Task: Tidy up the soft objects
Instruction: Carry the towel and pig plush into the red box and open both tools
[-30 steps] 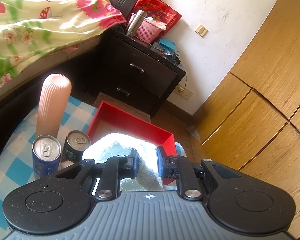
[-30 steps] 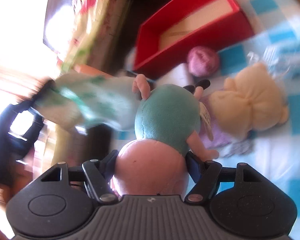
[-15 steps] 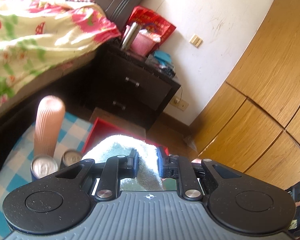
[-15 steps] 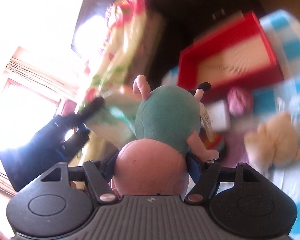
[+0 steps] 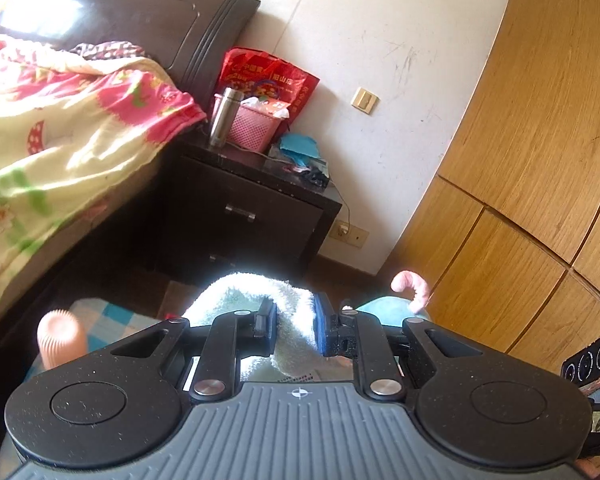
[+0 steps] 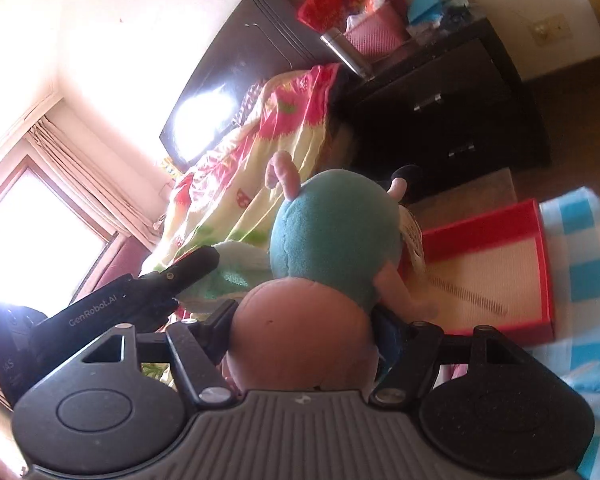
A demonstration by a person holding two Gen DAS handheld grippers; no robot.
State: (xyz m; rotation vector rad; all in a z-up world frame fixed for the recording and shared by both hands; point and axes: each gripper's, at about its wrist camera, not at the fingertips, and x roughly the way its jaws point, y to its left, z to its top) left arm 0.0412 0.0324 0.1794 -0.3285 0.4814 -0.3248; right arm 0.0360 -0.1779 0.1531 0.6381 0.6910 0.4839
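My left gripper (image 5: 294,324) is shut on a white fluffy towel (image 5: 252,298) and holds it in the air. My right gripper (image 6: 304,332) is shut on a plush pig toy (image 6: 332,240) with a pink head and teal body, lifted above the table. The red tray (image 6: 546,264) with a pale bottom lies on the blue checked cloth (image 6: 580,248) to the right of the toy. The left gripper (image 6: 148,300) with the towel (image 6: 236,270) shows at the left of the right wrist view. The toy's teal body (image 5: 388,306) shows just right of the left gripper.
A pink ribbed cylinder (image 5: 60,338) stands on the checked cloth (image 5: 108,314) at lower left. A bed with a flowered quilt (image 5: 60,140) is at left. A dark nightstand (image 5: 244,208) with a pink basket (image 5: 252,126) stands behind. Wooden wardrobe doors (image 5: 540,160) are at right.
Both grippers have risen with their loads. The left view has tilted up, so the cans and red tray have dropped out of sight. The right gripper has lifted the toy away from the other soft toys.
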